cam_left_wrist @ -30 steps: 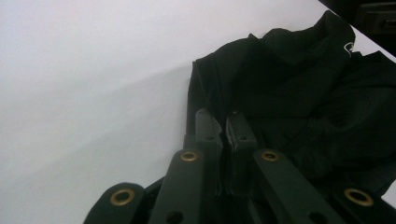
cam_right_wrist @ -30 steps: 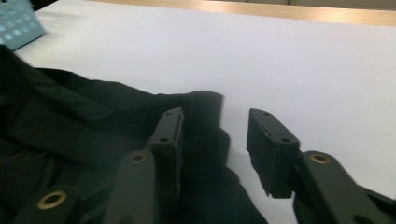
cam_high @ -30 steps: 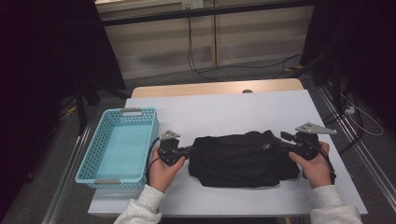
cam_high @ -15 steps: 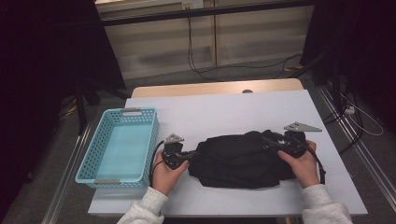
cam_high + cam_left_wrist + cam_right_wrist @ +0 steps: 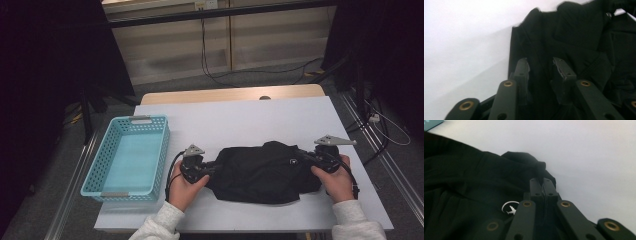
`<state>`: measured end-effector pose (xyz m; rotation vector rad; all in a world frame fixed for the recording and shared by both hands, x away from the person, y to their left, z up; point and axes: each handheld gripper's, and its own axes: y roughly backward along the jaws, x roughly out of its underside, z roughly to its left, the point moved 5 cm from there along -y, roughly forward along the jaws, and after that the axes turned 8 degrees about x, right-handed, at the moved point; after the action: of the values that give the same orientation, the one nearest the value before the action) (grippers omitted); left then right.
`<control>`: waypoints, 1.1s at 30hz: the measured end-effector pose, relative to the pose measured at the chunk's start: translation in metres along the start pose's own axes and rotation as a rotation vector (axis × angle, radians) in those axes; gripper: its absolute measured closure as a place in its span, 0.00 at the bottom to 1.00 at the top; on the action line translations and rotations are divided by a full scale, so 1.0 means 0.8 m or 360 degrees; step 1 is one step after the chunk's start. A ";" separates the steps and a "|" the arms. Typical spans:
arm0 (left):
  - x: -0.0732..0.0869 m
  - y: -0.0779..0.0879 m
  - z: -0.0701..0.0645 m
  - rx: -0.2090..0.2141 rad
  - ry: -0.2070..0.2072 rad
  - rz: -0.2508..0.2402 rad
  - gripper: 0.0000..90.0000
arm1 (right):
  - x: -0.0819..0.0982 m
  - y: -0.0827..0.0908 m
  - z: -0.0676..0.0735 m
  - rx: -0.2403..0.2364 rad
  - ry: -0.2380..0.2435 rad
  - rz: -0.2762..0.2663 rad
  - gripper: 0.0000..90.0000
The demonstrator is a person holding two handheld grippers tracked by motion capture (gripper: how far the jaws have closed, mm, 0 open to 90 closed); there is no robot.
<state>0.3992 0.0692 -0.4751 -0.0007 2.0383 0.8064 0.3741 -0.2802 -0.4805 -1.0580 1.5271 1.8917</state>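
We note a black garment (image 5: 262, 172) bunched at lower centre of the white surface (image 5: 250, 120), long axis running left to right. Right gripper (image 5: 541, 182) pinches a fold at its right end; left gripper (image 5: 540, 68) fingers stand spread over its left end. Blue basket (image 5: 100, 187) lies lower left.

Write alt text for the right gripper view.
The right gripper has its two black jaws shut on a pinched fold of a black garment lying on a white table. A small white airplane logo marks the fabric beside the jaws.
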 end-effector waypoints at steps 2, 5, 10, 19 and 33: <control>-0.007 0.006 0.005 -0.0014 0.0026 -0.0044 0.69 | 0.003 0.002 -0.004 0.0012 -0.0010 -0.0002 0.99; -0.018 0.017 0.015 -0.0032 0.0057 -0.0111 0.65 | 0.007 0.006 -0.008 0.0029 -0.0023 -0.0001 0.99; -0.021 0.018 0.031 -0.0082 0.0101 -0.0104 0.63 | 0.012 0.012 -0.012 0.0035 -0.0023 -0.0010 0.99; -0.013 -0.016 0.027 -0.0039 0.0150 -0.0010 0.57 | 0.014 0.018 -0.003 0.0011 0.0005 -0.0029 0.99; -0.002 -0.041 0.007 0.0040 0.0177 0.0109 0.80 | 0.015 0.022 -0.003 0.0005 0.0000 -0.0056 0.98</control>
<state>0.4142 0.0461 -0.4933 0.0396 2.1635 0.8396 0.3542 -0.2882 -0.4799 -1.0767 1.5018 1.8647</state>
